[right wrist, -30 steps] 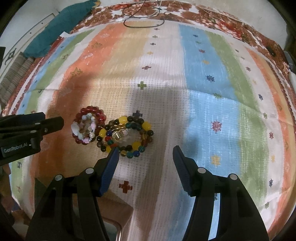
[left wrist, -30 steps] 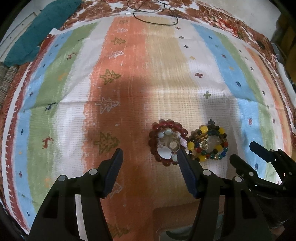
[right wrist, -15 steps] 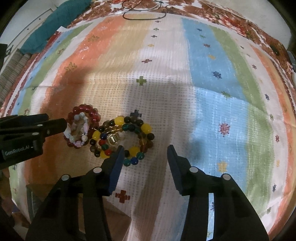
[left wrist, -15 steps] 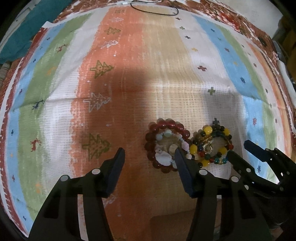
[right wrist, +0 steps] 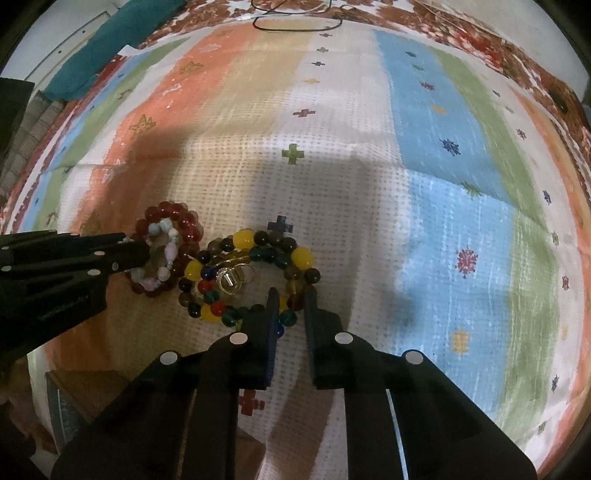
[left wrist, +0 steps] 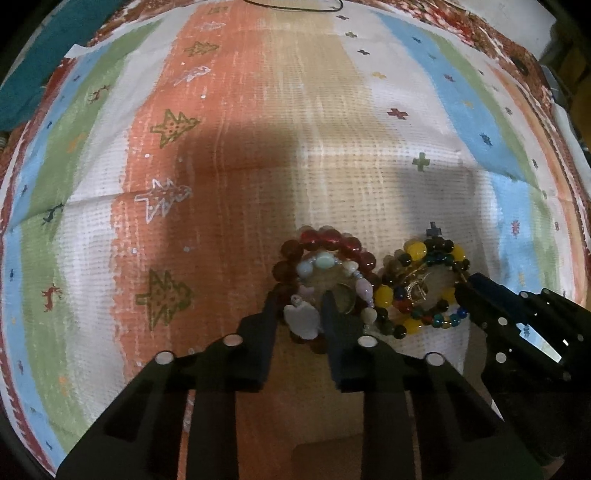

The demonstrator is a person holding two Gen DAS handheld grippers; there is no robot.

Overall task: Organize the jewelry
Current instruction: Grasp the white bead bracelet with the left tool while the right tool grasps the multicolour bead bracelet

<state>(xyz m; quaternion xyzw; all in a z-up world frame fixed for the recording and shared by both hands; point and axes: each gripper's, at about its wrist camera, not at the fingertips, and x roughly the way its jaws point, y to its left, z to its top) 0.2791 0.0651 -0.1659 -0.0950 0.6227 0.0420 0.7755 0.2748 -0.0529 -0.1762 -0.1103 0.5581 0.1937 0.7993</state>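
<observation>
Two heaps of bead bracelets lie side by side on a striped cloth. The left heap is a dark red bracelet (left wrist: 332,238) around a pastel one (left wrist: 323,262) with a white shell charm (left wrist: 301,321). My left gripper (left wrist: 301,310) points down at its near side, jaws closing, pads against the charm and beads. The right heap is a multicoloured bracelet (right wrist: 243,238) with yellow beads and a gold ring (right wrist: 229,278) inside. My right gripper (right wrist: 291,299) is closing on its near beads, which are pressed between the pads. Each gripper shows side-on in the other's view.
The striped cloth (right wrist: 424,147) covers the whole surface. A black cable (right wrist: 295,22) loops at its far edge and a teal cushion (right wrist: 92,55) lies at the far left. A brown box edge (right wrist: 74,387) shows under the cloth's near left corner.
Both grippers came down onto the bracelets. Their jaws went from wide apart to narrow, the left around the shell charm, the right around the coloured beads.
</observation>
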